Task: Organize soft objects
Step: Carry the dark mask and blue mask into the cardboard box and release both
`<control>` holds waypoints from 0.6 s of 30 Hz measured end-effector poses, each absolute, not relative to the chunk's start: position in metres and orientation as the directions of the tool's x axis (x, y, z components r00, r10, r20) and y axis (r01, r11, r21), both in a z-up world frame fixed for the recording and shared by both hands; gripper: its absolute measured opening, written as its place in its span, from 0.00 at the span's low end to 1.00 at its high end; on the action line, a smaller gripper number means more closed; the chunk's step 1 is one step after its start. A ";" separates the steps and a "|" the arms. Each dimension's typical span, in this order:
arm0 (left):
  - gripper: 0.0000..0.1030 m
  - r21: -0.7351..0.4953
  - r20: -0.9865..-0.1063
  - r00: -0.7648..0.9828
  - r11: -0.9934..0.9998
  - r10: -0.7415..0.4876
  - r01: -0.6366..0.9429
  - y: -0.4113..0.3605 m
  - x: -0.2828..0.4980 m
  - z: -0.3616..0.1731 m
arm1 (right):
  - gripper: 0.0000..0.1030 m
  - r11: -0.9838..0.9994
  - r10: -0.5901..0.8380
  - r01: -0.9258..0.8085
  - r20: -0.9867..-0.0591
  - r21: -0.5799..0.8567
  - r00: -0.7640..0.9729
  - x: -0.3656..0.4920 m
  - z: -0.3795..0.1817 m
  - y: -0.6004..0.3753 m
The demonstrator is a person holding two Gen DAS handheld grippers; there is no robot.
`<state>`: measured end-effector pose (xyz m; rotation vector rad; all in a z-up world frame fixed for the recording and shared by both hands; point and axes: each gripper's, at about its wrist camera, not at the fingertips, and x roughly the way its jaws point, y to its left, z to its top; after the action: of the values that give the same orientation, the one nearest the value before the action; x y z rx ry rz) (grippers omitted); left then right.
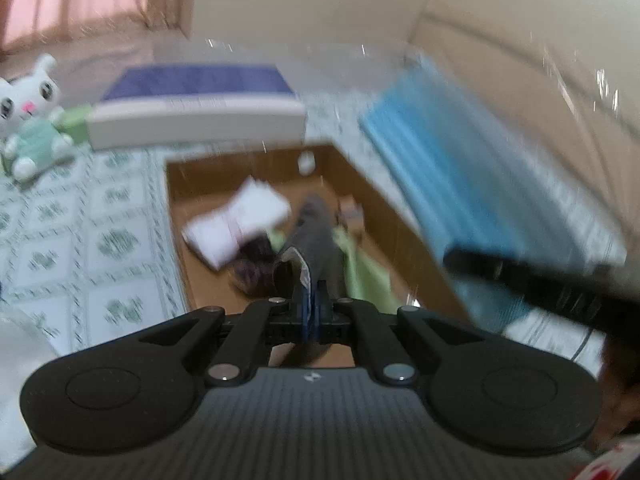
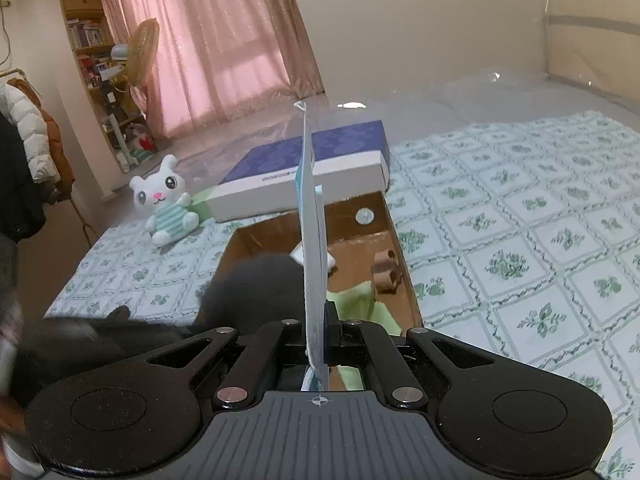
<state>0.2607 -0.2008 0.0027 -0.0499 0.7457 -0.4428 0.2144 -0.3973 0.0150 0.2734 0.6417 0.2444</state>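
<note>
Standing edge-up, blue mask pack [image 2: 312, 216] fills right tool [image 2: 320, 344].

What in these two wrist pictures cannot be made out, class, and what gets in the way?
- Left wrist view: motion blur smears the cardboard box contents; the dark item in the left gripper cannot be identified.
- Right wrist view: the pale blue sheet in the right gripper hides the box's middle.
- Right wrist view: a blurred dark shape covers the box's near left corner.
- Right wrist view: the books on the bookshelf are too small to read.
</note>
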 end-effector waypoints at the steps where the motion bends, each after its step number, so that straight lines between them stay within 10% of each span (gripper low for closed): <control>1: 0.03 -0.188 -0.664 0.631 0.906 -0.401 0.379 -0.205 0.262 -0.007 | 0.01 0.934 0.310 -0.138 -0.553 0.331 0.773 0.215 0.013 -0.397; 14: 0.22 -0.082 -0.731 0.592 0.906 -0.338 0.416 -0.218 0.267 -0.033 | 0.03 0.893 0.364 -0.124 -0.535 0.432 0.762 0.235 -0.010 -0.399; 16: 0.33 -0.061 -0.719 0.612 0.907 -0.329 0.416 -0.216 0.266 -0.026 | 0.23 0.899 0.359 -0.117 -0.559 0.422 0.747 0.241 -0.013 -0.397; 18: 0.36 -0.064 -0.711 0.622 0.911 -0.329 0.408 -0.212 0.262 -0.019 | 0.70 0.914 0.339 -0.118 -0.570 0.388 0.748 0.239 -0.015 -0.394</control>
<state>0.2622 -0.2121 -0.0189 0.1068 0.7937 -0.4240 0.2392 -0.3943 -0.0151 0.3416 0.6829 0.2547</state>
